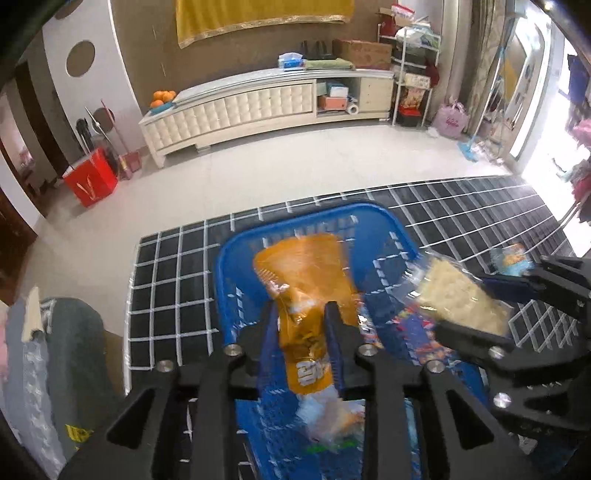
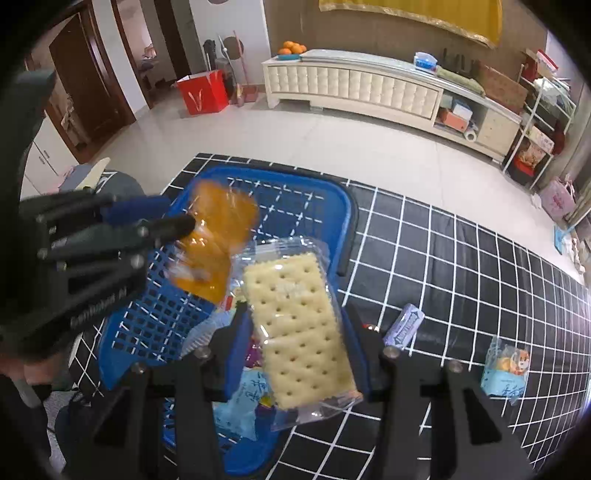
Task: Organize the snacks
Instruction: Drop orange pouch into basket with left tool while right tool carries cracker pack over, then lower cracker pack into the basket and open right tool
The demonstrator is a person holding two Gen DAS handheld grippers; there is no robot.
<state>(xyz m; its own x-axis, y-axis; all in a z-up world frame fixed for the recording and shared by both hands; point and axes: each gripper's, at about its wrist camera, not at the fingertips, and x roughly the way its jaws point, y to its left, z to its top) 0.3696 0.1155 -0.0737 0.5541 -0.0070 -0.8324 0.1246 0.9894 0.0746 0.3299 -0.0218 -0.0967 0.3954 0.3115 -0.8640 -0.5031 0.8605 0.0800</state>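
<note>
Pale tiled floor (image 1: 295, 162), long cream cabinet (image 1: 258, 103) — brown wall (image 1: 155, 44), yellow hanging (image 1: 258, 14)

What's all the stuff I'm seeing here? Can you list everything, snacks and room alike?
basket: one, blue plastic, on the checked mat, some packets already inside
orange snack bag: one, between the left gripper's fingers, over the basket
cracker pack: one, pale crackers in clear wrap, held at the basket's edge
purple packet: one, on the mat beside the basket
light blue packet: one, on the mat, further out
mat: one, black with white grid
cabinet: one, long and cream, by the far wall
oranges: a small pile, on the cabinet
red bag: one, on the floor
left gripper: black, around the orange bag
right gripper: black, clamped on the cracker pack
</note>
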